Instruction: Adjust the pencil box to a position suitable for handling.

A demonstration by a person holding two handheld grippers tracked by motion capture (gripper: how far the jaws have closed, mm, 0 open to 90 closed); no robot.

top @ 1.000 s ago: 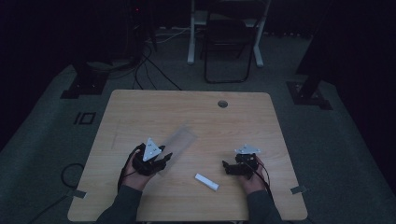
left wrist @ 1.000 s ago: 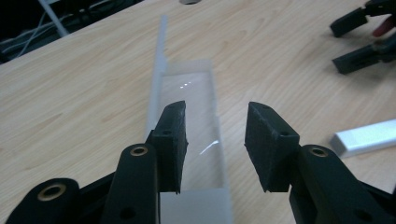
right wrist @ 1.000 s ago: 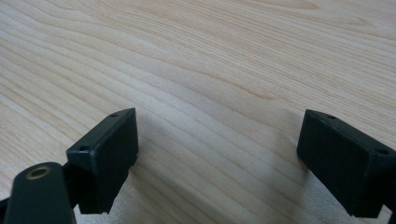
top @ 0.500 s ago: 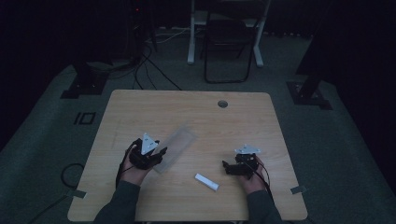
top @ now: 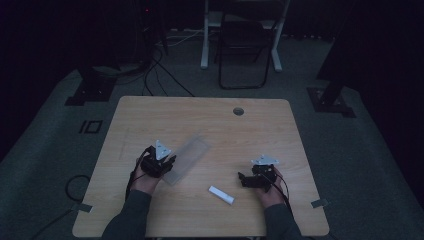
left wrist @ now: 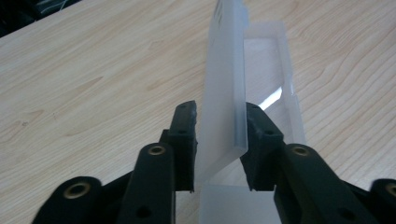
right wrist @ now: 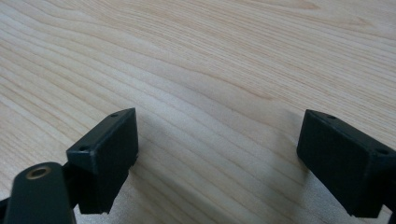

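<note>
My left gripper (left wrist: pixel 219 140) has just been closing, and its pads now press both sides of the raised wall of a clear plastic box (left wrist: pixel 224 93). In the left gripper view that frosted wall stands on edge between my fingers, while a flat, see-through panel of the same box lies on the wooden table (left wrist: pixel 93 84) just to the right of it. Through that panel I see only wood grain and a bright glint, and I cannot make out anything inside the box. Its near end is cut off by the bottom of the picture and partly covered by my own fingers.

From the high view the box (top: pixel 187 157) lies slantwise on the table (top: pixel 200 115), left of the middle, with my left gripper (top: pixel 159 162) at its near left end. The room is dim there, so the box reads as a pale, glassy strip and I cannot tell lid from base.

My right gripper (right wrist: pixel 219 158) stands wide apart with bare table between its fingers. In the high view it (top: pixel 252 179) rests at the right, near a small white stick (top: pixel 221 194) that lies flat just to its left, apart from it. Whether that stick belongs to the box I cannot tell
</note>
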